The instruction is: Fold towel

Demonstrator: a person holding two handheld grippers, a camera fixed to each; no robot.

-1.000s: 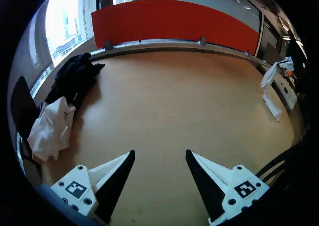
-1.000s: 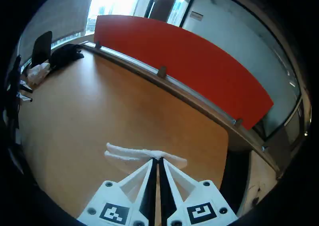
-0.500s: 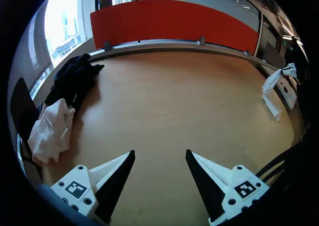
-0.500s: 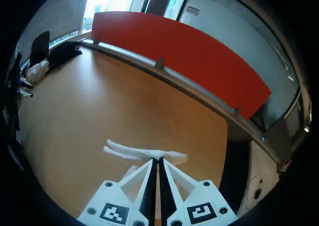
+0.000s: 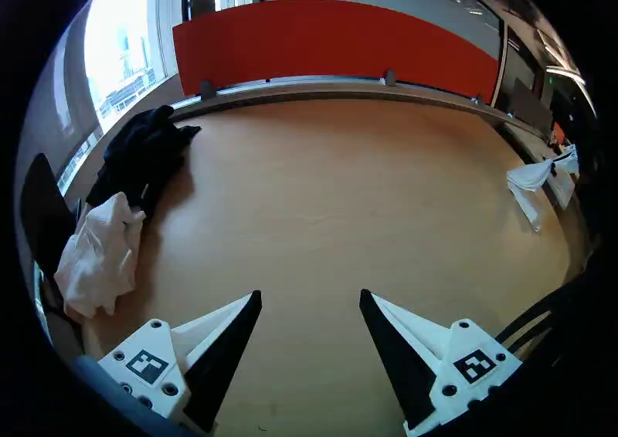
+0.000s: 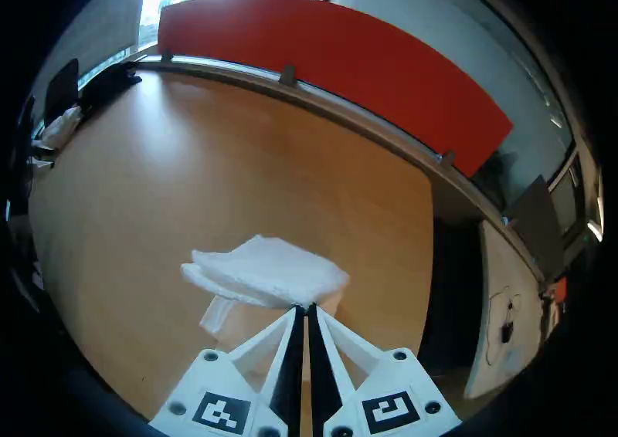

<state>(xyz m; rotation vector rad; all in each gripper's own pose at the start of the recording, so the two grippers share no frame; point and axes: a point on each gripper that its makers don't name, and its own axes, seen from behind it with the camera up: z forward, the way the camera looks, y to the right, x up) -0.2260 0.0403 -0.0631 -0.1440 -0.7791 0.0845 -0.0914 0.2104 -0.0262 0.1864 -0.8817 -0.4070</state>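
Wooden table [image 5: 324, 190] carries black clothing [image 5: 143, 155], white cloth [image 5: 96, 255].

Spanning the middle of the left gripper view: tan wooden tabletop [image 5: 332, 182]. Standing along its far edge, across the upper frame: red divider panel [image 5: 340, 39]. Lying heaped at left: black garment [image 5: 143, 155], just above crumpled white cloth [image 5: 96, 252]. Glaring at upper left: bright window [image 5: 116, 51]. Showing at far left: dark chair back [image 5: 42, 198].
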